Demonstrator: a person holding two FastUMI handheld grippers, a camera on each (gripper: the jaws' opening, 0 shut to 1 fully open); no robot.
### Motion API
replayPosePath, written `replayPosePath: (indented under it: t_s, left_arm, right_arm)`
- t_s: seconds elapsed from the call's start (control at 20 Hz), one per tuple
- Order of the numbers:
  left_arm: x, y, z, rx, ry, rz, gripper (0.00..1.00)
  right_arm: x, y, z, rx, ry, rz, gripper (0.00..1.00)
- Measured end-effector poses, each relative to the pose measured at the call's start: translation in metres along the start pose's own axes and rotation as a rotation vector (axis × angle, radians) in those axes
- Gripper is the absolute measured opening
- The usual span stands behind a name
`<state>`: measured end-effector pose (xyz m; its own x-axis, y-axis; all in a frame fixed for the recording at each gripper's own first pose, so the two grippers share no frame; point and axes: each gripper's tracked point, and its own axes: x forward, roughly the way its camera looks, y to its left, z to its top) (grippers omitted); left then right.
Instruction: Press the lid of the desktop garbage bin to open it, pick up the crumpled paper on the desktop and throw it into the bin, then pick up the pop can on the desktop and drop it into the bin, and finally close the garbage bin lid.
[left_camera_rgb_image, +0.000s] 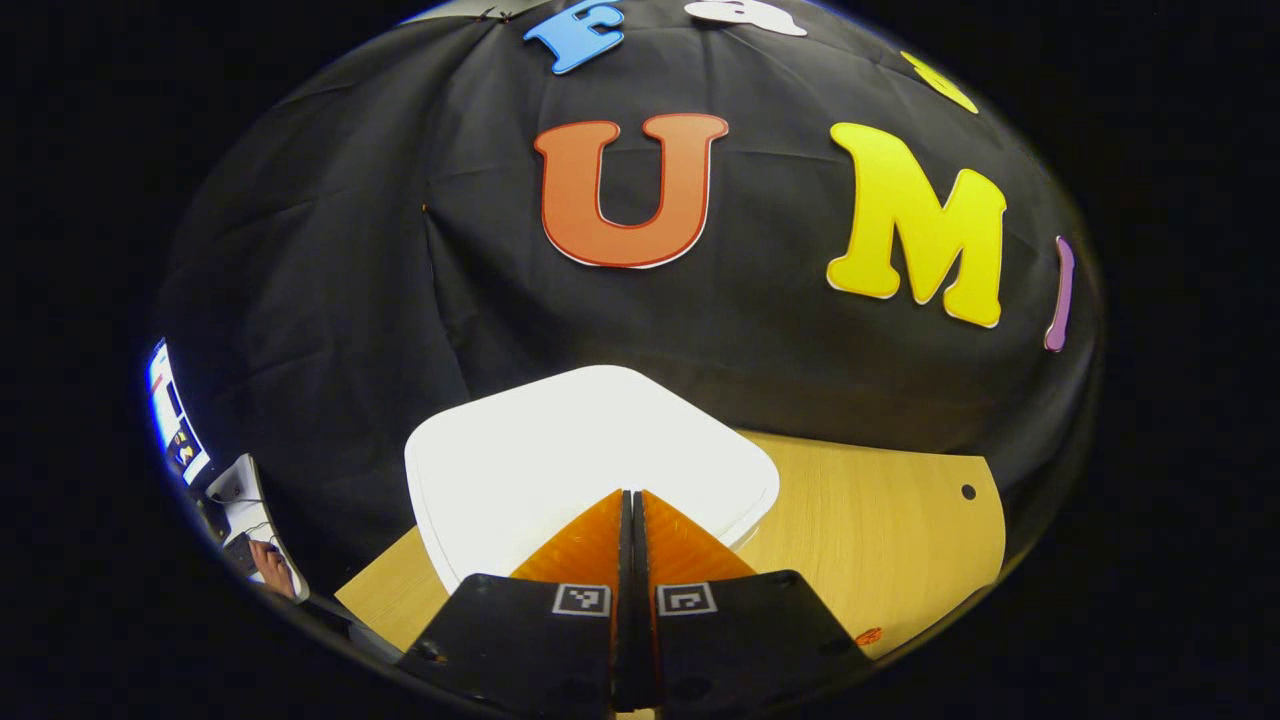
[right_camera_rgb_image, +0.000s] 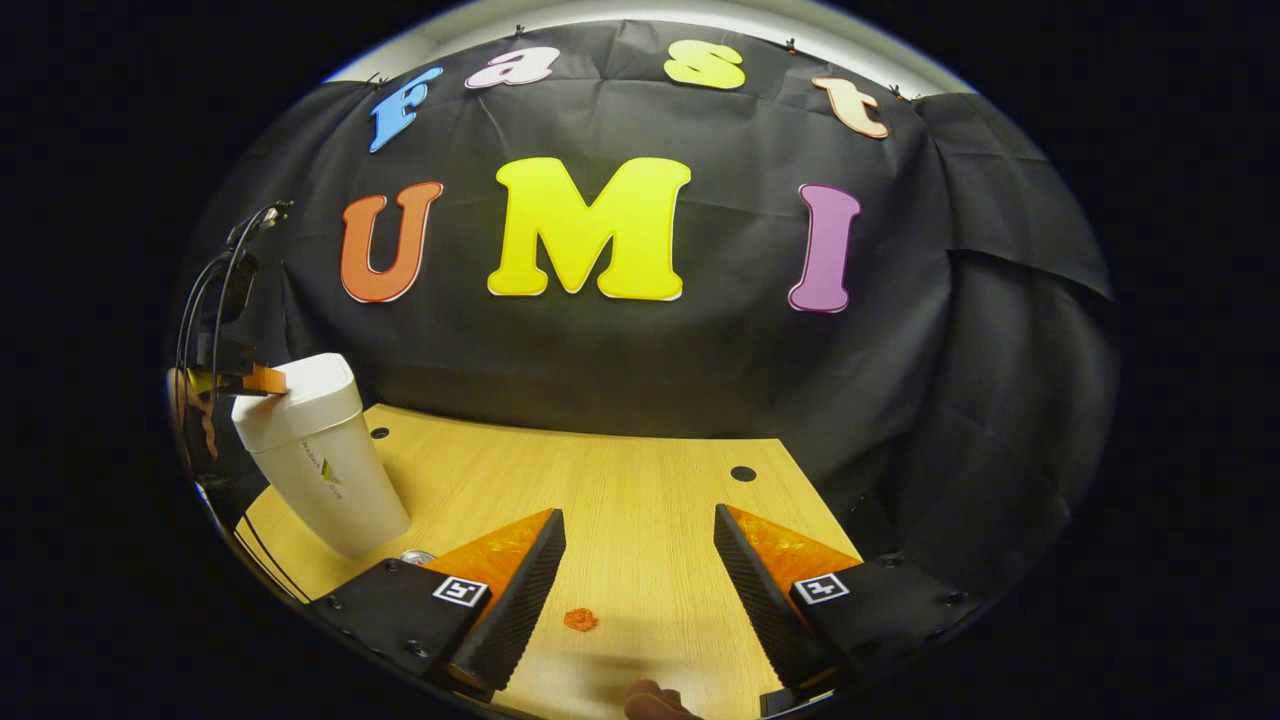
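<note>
Pressing bin lid (left_camera_rgb_image: 560, 450), left hand-held gripper (left_camera_rgb_image: 632, 500) closed, empty, right hand-held gripper (right_camera_rgb_image: 640, 550) wide open, empty

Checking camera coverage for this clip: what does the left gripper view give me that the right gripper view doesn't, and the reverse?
Left gripper view alone: the bin's closed white lid from above, with the left claw shut, its tips over the lid, and a screen at the far left edge.

Right gripper view alone: the bin's side wall, a can top by its base, and the open right claw above bare table.

Both: the white bin, the wooden table, a small orange scrap on it, and the black cloth wall.
</note>
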<state>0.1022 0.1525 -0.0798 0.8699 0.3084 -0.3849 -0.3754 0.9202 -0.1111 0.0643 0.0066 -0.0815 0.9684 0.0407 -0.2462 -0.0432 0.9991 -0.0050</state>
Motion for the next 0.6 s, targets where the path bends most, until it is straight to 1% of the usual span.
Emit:
replayPosePath:
  t_s: [0.2, 0.3, 0.35, 0.45, 0.55, 0.6]
  left_arm:
    - [0.001, -0.002, 0.003, -0.012, 0.001, 0.007, 0.03]
    - [-0.002, -0.003, 0.011, 0.026, -0.021, 0.021, 0.03]
    - [-0.005, -0.005, 0.012, 0.028, -0.015, 0.028, 0.03]
    - [-0.014, -0.013, 0.015, 0.038, -0.020, 0.020, 0.03]
    - [-0.027, -0.022, 0.027, 0.054, -0.057, 0.013, 0.05]
    - [-0.035, -0.026, 0.033, 0.066, -0.085, 0.016, 0.08]
  right_arm:
    - [-0.001, -0.009, 0.003, 0.011, -0.021, 0.021, 0.95]
    - [-0.001, -0.013, 0.003, 0.016, -0.027, 0.034, 0.95]
    - [-0.001, -0.015, 0.002, 0.018, -0.027, 0.041, 0.95]
    - [-0.001, -0.017, 0.001, 0.026, -0.026, 0.063, 0.95]
    - [0.001, -0.021, -0.001, 0.026, -0.025, 0.082, 0.95]
    - [0.002, -0.024, -0.001, 0.029, -0.026, 0.091, 0.95]
